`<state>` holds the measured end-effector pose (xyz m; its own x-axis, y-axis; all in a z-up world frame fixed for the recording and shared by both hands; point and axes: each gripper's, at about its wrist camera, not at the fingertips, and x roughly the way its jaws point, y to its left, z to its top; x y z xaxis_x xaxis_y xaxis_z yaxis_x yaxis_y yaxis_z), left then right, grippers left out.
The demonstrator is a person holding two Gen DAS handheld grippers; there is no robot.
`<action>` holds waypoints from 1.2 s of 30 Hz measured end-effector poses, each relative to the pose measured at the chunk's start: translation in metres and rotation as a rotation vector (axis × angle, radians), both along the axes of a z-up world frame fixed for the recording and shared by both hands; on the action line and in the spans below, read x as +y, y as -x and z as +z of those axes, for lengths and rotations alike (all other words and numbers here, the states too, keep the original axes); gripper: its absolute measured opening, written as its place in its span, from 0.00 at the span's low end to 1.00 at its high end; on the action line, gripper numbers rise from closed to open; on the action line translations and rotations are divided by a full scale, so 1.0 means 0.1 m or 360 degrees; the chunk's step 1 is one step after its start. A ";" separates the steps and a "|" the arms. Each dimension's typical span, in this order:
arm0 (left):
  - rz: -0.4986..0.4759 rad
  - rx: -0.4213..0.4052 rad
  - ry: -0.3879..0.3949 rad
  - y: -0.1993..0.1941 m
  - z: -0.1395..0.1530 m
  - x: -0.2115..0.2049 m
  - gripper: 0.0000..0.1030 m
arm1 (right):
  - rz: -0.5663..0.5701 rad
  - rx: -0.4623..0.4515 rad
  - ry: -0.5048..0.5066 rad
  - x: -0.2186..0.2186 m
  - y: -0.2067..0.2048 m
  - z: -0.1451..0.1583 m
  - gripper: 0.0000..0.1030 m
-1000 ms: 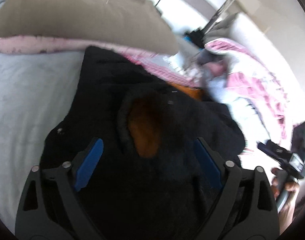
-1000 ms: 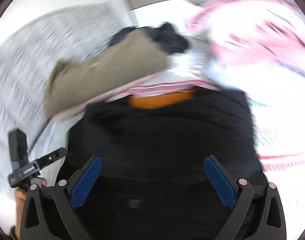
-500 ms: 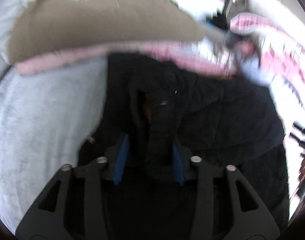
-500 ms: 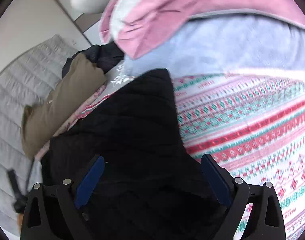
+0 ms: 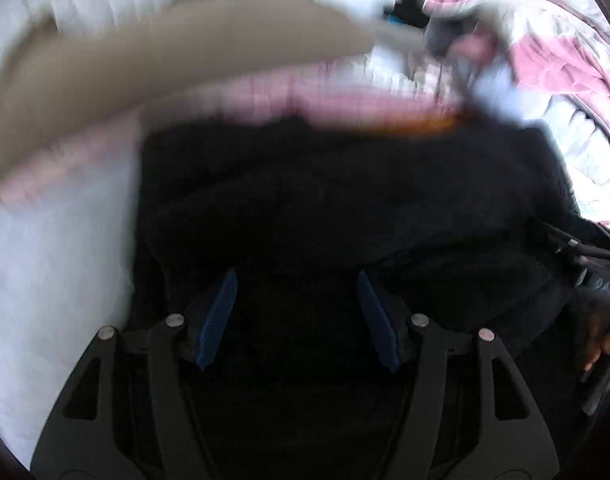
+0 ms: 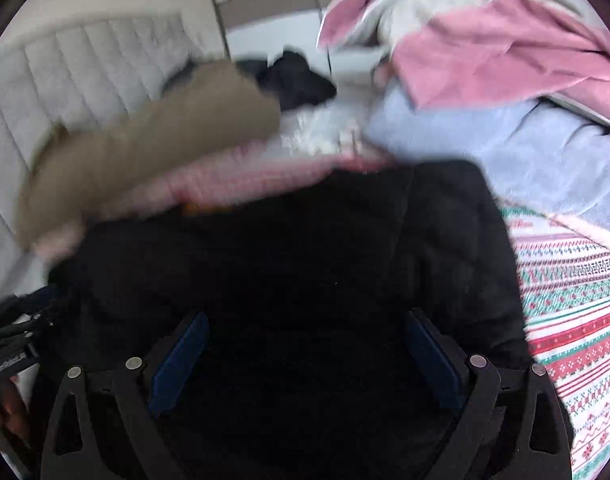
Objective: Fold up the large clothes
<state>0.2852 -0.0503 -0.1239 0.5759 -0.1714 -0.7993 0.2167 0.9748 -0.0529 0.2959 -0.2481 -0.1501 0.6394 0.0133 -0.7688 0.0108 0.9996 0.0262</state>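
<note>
A large black quilted jacket [image 5: 345, 200] lies spread on the bed, with a sliver of its orange lining [image 5: 433, 124] at the far edge. It also fills the right wrist view [image 6: 305, 248]. My left gripper [image 5: 297, 312] hangs over the jacket's near part, jaws partly apart with dark cloth between the blue pads; the frame is blurred. My right gripper [image 6: 305, 356] is wide open just above the jacket. Each gripper shows at the edge of the other's view.
A tan folded garment [image 6: 145, 140] lies on a pink checked cloth [image 6: 241, 176] beyond the jacket. A pink and grey blanket [image 6: 485, 48], a lilac sheet [image 6: 525, 152] and a patterned striped blanket [image 6: 577, 308] lie to the right. A padded grey headboard [image 6: 65, 80] stands left.
My left gripper closed on a fold of the jacket half a second ago and its jaws have now opened partway. The orange lining patch is covered. The right gripper swung back over the jacket.
</note>
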 end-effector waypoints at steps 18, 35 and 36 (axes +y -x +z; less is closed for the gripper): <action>-0.0167 0.0086 0.0209 1.22 1.02 0.69 0.87 | -0.0063 -0.0161 -0.0413 -1.02 1.71 0.99 0.96; -0.0055 0.0478 0.0451 2.61 0.38 2.02 0.89 | -0.0086 0.0190 -0.0669 -1.65 3.41 0.61 0.96; -0.0064 0.0526 0.0468 2.65 0.28 2.03 0.89 | -0.0106 0.0220 -0.0722 -1.70 3.47 0.51 0.96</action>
